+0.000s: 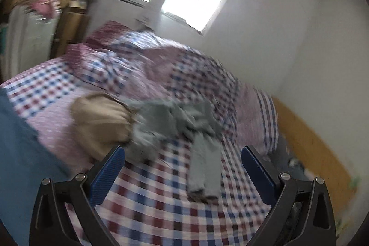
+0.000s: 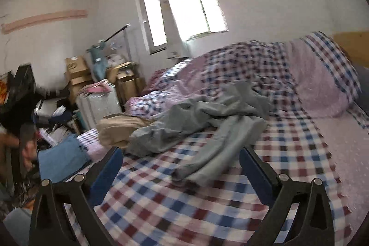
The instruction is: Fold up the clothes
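A crumpled grey garment lies in a heap on the checked bed sheet, one long leg or sleeve trailing toward me. A tan garment sits bunched to its left, touching it. A folded blue garment lies at the bed's left edge. My left gripper stands open above the sheet, short of the grey heap, with nothing between its blue pads. My right gripper is open too, its jaws framing the trailing grey end without touching it.
A checked and pink quilt is piled at the bed's far side under a bright window. Cardboard boxes and clutter fill the left corner. A person's hand shows at the left edge. A wooden headboard borders the right.
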Available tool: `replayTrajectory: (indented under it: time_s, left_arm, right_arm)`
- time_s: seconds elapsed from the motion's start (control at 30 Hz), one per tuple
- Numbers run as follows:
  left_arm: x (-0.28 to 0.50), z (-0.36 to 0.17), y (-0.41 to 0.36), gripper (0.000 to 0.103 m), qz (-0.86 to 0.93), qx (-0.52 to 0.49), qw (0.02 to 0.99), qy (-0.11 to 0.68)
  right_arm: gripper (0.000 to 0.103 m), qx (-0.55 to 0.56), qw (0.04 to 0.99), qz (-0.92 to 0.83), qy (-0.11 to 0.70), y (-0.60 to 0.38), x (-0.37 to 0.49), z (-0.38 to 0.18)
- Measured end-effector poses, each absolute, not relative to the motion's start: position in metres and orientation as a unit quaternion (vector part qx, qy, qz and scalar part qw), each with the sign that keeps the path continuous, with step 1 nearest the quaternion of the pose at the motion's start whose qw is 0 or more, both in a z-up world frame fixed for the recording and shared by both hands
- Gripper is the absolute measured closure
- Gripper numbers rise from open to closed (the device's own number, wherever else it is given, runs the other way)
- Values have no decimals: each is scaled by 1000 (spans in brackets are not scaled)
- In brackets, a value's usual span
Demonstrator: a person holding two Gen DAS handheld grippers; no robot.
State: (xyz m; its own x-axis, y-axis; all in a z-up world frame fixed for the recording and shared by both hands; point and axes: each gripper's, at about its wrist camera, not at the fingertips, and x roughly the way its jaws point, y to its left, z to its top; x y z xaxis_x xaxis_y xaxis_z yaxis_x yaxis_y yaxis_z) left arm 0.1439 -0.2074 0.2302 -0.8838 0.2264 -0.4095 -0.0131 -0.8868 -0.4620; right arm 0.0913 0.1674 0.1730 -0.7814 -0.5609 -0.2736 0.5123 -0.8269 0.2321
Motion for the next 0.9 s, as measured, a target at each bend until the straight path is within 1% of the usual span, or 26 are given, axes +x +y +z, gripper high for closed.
replayTrajectory:
  time_s: [0.1, 0.2, 0.33, 0.43, 0.5, 0.67, 0.77, 0.9]
  left_arm:
    - [118, 204, -154, 1, 941, -260, 85, -199]
    - [98, 174, -114, 1, 932, -288, 93, -198]
    - [78, 142, -78, 1, 927, -311, 97, -188]
    - [63, 118, -52, 1, 928, -324, 90, -159]
    - [55, 103, -41, 1, 928, -332, 87, -146]
    - [39, 69, -16, 1, 927, -348, 86, -112]
    - [35, 54, -8, 1, 925, -358, 91, -93]
    - [24, 36, -2, 1, 907, -401, 85, -99]
  right_arm:
    - [0, 187, 251, -944, -106, 190, 77, 168]
    - [0, 218, 210, -943, -136, 205, 58, 159]
    - [0, 261, 156, -936, -175, 220, 35, 144]
    - [0, 290, 134, -930, -181, 226, 24, 133]
    - [0, 305, 118, -929, -171, 227, 19, 127]
    - [0, 349, 84, -926, -116, 223, 11, 107]
    - [0, 384, 85, -915, -84, 211, 3, 88]
    - [0, 412, 82, -906, -55, 198, -1, 68]
